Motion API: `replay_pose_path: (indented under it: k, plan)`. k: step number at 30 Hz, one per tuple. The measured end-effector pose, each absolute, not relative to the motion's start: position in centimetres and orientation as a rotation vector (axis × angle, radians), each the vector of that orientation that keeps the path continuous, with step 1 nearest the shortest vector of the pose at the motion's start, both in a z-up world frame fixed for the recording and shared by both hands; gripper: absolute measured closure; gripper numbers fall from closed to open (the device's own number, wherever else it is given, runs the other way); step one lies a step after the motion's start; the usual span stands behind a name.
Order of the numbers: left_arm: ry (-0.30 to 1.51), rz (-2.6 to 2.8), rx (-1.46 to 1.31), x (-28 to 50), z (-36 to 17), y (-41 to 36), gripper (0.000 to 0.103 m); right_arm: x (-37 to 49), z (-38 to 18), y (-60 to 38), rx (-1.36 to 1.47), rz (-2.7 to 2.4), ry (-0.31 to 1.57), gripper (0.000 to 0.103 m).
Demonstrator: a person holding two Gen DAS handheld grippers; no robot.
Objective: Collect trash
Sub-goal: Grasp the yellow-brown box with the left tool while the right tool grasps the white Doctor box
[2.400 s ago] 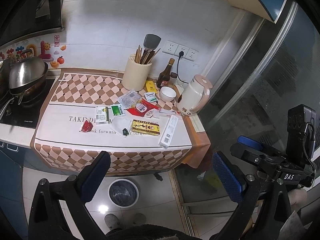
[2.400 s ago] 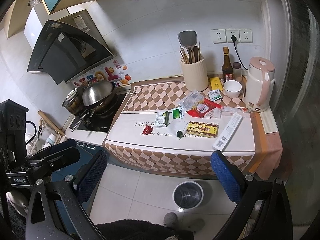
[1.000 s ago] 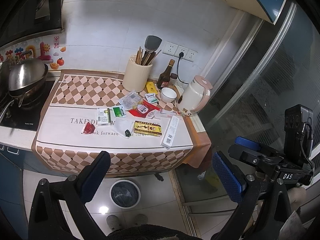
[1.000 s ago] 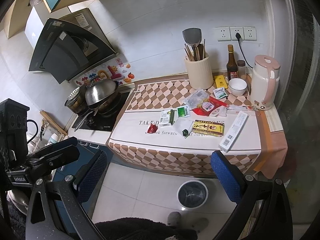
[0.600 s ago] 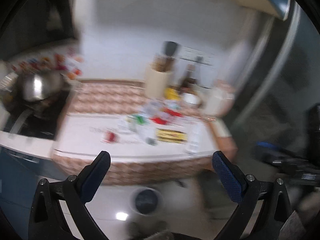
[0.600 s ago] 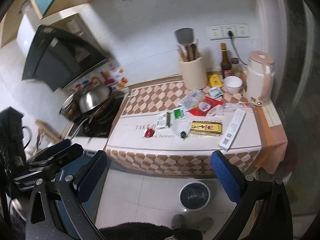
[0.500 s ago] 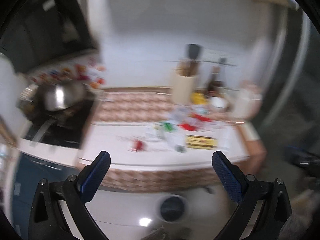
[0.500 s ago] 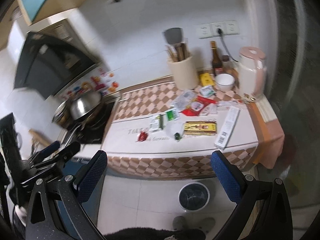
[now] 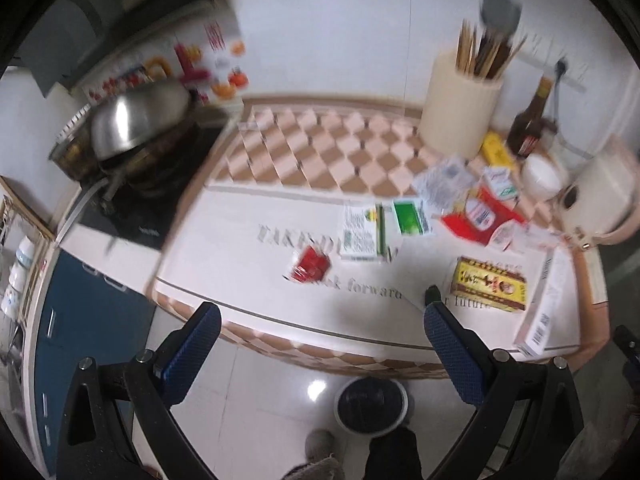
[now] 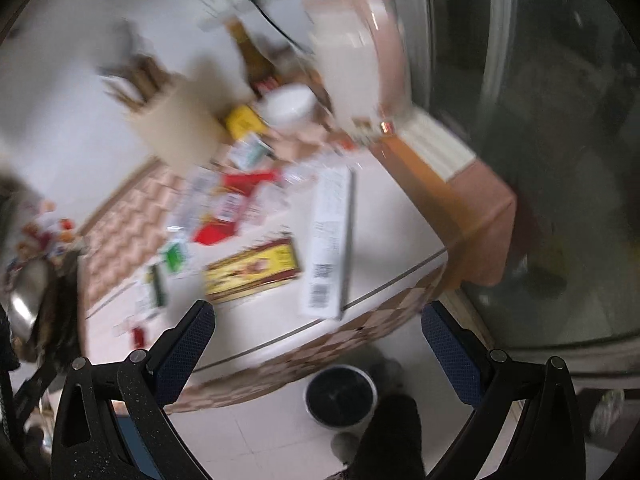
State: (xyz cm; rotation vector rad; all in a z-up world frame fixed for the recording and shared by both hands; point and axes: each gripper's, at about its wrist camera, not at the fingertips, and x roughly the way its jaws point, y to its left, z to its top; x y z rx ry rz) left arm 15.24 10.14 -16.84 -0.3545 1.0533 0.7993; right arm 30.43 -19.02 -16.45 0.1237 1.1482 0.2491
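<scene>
Checked brown-and-white tablecloth [image 9: 304,140] lettered "forward", bearing red wrapper [image 9: 310,265], yellow box [image 9: 488,283], long white barcoded box [image 10: 329,246], green packet [image 9: 409,217], bin [image 9: 371,405] on floor below, left gripper [image 9: 318,356] and right gripper [image 10: 316,354] both spread wide, empty.

Bright, even light; glare spot on the floor [image 9: 316,385]. Both views motion-blurred, the right one worse, with fisheye bending and dark corners.
</scene>
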Motion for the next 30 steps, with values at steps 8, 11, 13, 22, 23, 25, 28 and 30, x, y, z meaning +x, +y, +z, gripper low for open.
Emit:
replay_pose_path:
  k: [8,11,13,22,23,25,28,30]
  plan:
    - [1.329,0.804,-0.554,25.1,-26.6,9.1,0.000,41.9,-30.1,-16.5,0.110,0.236,1.400,0.013]
    - [1.392,0.807,-0.637,27.6,-29.2,8.3,0.000,43.0,-31.9,-15.0,0.065,0.284,1.434,0.038]
    - [1.423,0.796,-0.696,29.0,-30.3,7.7,0.000,43.4,-32.4,-14.4,0.014,0.329,1.447,0.047]
    - [1.432,0.713,-1.211,32.0,-34.9,6.5,0.002,46.6,-30.5,-19.9,-0.144,0.252,1.381,0.048]
    - [1.423,0.722,-1.253,32.1,-35.4,6.5,0.004,47.0,-30.5,-20.5,-0.154,0.235,1.376,0.048]
    - [1.400,0.754,-1.307,32.4,-36.0,6.5,0.004,48.0,-30.4,-21.8,-0.152,0.214,1.378,0.048]
    - [1.384,0.795,-1.316,32.9,-36.5,6.6,0.018,48.9,-31.0,-22.7,-0.143,0.199,1.389,0.050]
    - [1.408,0.813,-1.263,33.2,-36.7,6.0,0.023,49.1,-31.2,-22.7,-0.150,0.197,1.394,0.051]
